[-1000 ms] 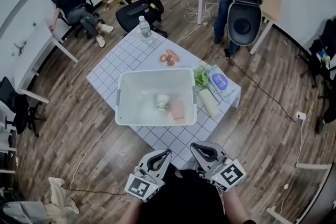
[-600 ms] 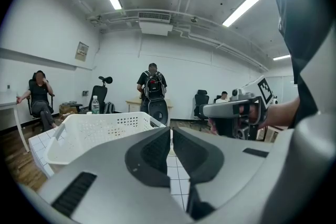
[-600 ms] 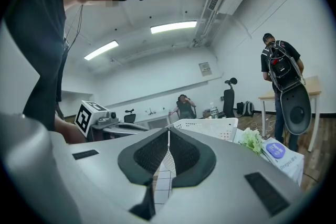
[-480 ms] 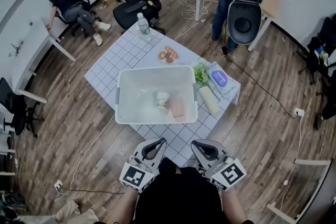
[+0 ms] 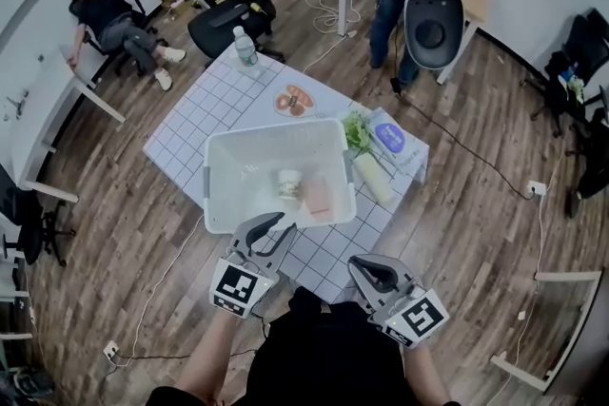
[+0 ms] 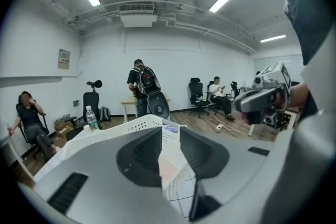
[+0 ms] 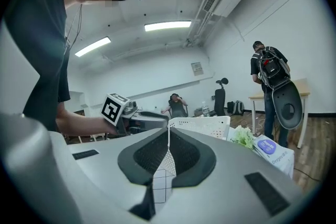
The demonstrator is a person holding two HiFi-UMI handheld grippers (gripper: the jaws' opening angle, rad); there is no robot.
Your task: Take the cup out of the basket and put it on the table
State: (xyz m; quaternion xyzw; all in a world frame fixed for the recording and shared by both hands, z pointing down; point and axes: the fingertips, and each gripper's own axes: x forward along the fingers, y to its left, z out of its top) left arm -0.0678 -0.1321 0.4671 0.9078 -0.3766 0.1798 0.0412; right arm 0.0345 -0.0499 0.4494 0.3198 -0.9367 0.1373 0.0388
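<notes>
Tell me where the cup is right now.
In the head view, the cup sits inside the basket, near its middle, just left of a pink packet.

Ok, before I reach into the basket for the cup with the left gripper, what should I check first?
1. Left gripper open: ok. Its jaws have just been opening, and nothing is between them.
2. Left gripper above the cup: not ok. It is at the near rim of the basket, and the cup sits farther in.
3. Cup clear of neighbours: cannot tell. A pink packet lies close beside it.
4. Right gripper out of the way: ok. It is shut, empty and outside the basket.
5. Bare spot on the table: ok. There are free tiles beyond the basket, near the bottle.
</notes>
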